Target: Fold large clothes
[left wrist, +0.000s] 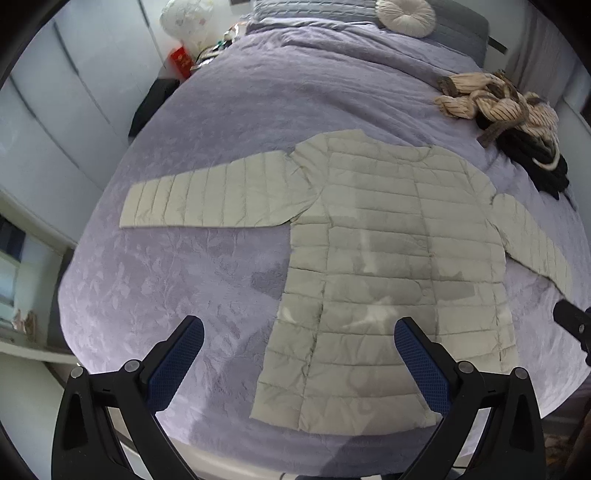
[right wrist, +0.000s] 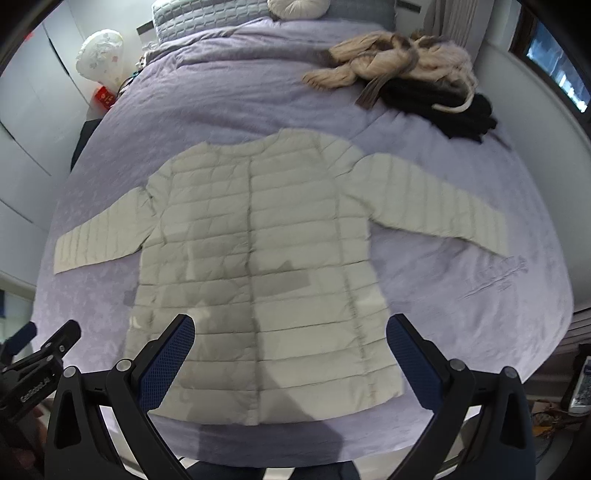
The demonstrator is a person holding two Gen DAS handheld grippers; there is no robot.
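Note:
A pale quilted puffer jacket (left wrist: 388,258) (right wrist: 258,258) lies flat and front-up on the lilac bedspread (left wrist: 184,277) (right wrist: 461,280), both sleeves spread out to the sides. My left gripper (left wrist: 299,332) hovers open above the jacket's lower left hem, holding nothing. My right gripper (right wrist: 290,330) is open over the jacket's lower middle, also holding nothing. The left gripper's body (right wrist: 40,354) shows at the lower left of the right wrist view. The right gripper's tip (left wrist: 572,321) shows at the right edge of the left wrist view.
A heap of beige striped and black clothes (left wrist: 517,122) (right wrist: 413,74) sits on the bed's far right. A round cushion (left wrist: 404,16) and grey pillows lie at the head. A white bag (right wrist: 99,55) and a red box (left wrist: 181,61) stand beside the bed on the left.

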